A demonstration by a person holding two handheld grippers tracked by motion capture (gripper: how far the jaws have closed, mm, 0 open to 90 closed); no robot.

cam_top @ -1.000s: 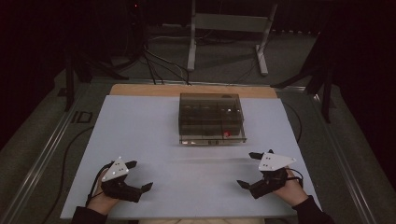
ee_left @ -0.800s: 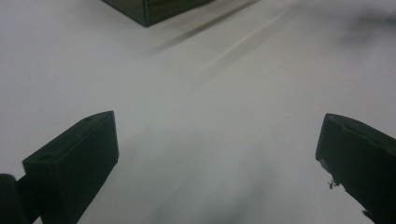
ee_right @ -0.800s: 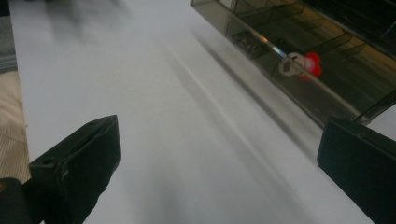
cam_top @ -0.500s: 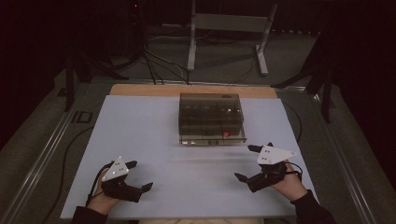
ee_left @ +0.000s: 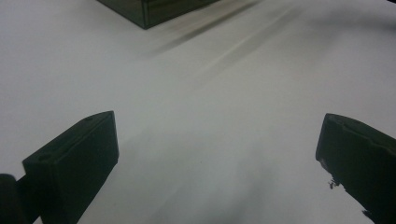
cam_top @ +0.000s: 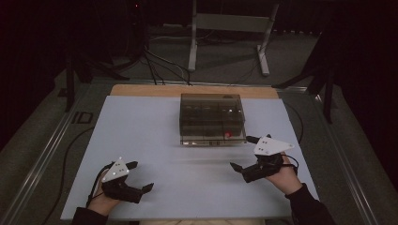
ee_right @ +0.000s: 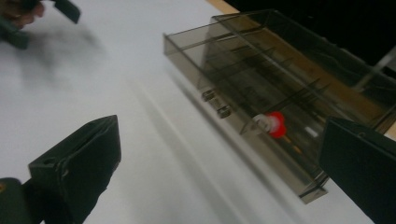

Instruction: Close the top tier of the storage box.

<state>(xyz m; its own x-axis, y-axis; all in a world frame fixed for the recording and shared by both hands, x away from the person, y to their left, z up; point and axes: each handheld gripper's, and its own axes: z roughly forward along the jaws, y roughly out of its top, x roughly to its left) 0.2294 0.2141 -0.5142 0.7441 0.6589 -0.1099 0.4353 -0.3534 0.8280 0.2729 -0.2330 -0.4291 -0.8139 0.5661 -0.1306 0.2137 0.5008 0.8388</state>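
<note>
A smoky clear plastic compartment box sits at the middle of the white table top, with a small red-capped piece in its near right corner. My right gripper is open, just off the box's near right corner, and holds nothing. In the right gripper view its gripper points along the box, and the red piece lies behind the front wall. My left gripper is open and empty near the front left edge. The left gripper view has its gripper over bare table, with a corner of the box at the top.
A wooden strip runs along the table's far edge. Beyond it stand a metal stand and cables on a dark floor. The person's other hand and gripper show at the top left of the right gripper view.
The right gripper has moved forward and slightly left, closer to the box's near right corner. The left gripper has stayed put. Both remain open.
</note>
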